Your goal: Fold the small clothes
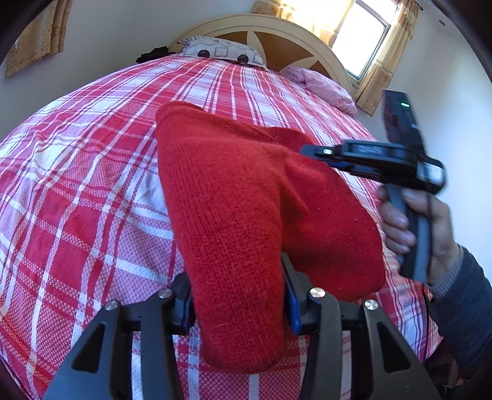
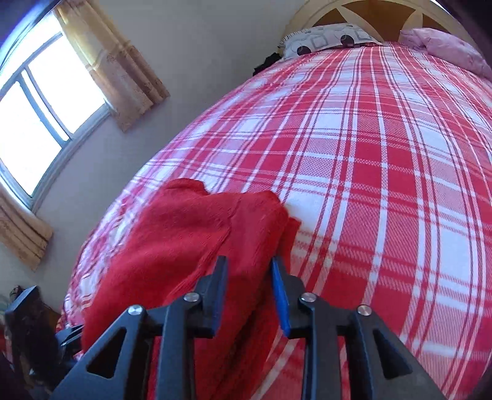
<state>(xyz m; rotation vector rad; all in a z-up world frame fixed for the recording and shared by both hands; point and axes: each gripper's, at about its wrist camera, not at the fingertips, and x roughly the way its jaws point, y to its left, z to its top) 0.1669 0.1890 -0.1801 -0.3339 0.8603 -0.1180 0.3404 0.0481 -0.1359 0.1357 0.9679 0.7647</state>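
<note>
A red knit garment [image 1: 246, 197] lies on the red-and-white plaid bedspread [image 1: 77, 184]. In the left wrist view one end of it drapes over and between the fingers of my left gripper [image 1: 236, 295], whose jaws stand wide apart with the cloth filling the gap. My right gripper [image 1: 310, 150] reaches in from the right, its tip at the garment's far right fold. In the right wrist view my right gripper [image 2: 250, 264] has its fingers apart just above the garment's edge [image 2: 190, 234], holding nothing.
A patterned pillow [image 1: 221, 50] and a pink bundle [image 1: 323, 86] lie by the headboard [image 1: 276, 27]. Windows with yellow curtains [image 2: 123, 61] line the walls. The bedspread [image 2: 384, 169] stretches wide to the right of the garment.
</note>
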